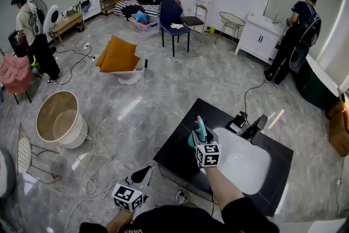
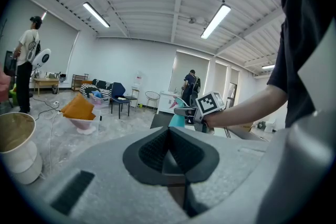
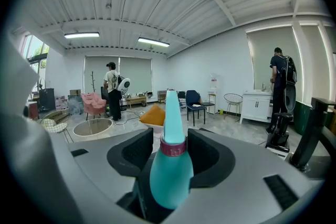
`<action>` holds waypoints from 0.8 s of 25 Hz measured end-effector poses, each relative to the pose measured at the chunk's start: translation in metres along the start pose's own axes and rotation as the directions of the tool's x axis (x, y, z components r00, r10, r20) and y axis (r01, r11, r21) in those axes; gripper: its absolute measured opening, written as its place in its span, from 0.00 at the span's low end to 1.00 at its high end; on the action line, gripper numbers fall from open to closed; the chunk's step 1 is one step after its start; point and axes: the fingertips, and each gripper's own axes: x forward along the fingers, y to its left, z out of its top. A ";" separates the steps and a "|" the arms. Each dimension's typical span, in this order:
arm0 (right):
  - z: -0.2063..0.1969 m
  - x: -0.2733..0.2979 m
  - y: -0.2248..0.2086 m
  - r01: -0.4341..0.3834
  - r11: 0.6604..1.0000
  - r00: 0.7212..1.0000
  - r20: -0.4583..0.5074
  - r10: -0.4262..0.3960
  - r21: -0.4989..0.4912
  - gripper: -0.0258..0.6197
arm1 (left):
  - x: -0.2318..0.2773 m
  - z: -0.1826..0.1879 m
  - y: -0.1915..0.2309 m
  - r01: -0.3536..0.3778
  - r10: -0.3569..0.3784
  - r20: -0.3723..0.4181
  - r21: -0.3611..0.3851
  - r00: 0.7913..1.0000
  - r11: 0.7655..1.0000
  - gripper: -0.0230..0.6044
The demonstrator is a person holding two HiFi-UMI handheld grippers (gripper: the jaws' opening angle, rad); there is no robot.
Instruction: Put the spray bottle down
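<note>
A teal spray bottle (image 1: 201,129) with a pink collar stands upright on the near left part of the black table (image 1: 177,147). My right gripper (image 1: 203,140) is around it. In the right gripper view the bottle (image 3: 170,176) rises between the two black pads (image 3: 137,150), and a dark gap shows on each side of its neck, so the jaws are open. My left gripper (image 1: 140,174) is held low beside the table, off to the left. In the left gripper view its pads (image 2: 152,150) meet with nothing between them, and the bottle (image 2: 177,118) shows beyond.
A white basin (image 1: 245,163) is set in the table right of the bottle, with a dark device (image 1: 253,128) behind it. On the floor are cables (image 1: 90,172), a round beige tub (image 1: 59,117), a wire chair (image 1: 24,156) and an orange seat (image 1: 117,56). Two people stand far off.
</note>
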 end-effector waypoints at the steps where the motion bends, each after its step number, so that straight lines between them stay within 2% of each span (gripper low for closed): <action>1: 0.000 -0.001 0.001 0.001 1.000 1.000 -0.001 -0.001 0.002 0.35 | -0.001 0.000 0.000 0.002 -0.002 0.000 0.000 1.000 1.000 0.05; 12: -0.004 -0.019 0.002 0.026 0.998 1.000 -0.001 -0.026 0.056 0.42 | -0.008 -0.002 -0.002 0.027 -0.027 -0.008 0.006 1.000 1.000 0.05; 20: 0.004 -0.076 0.007 0.071 0.990 0.996 0.054 -0.078 0.123 0.42 | -0.007 0.000 -0.019 0.135 -0.134 -0.018 0.038 0.991 0.990 0.05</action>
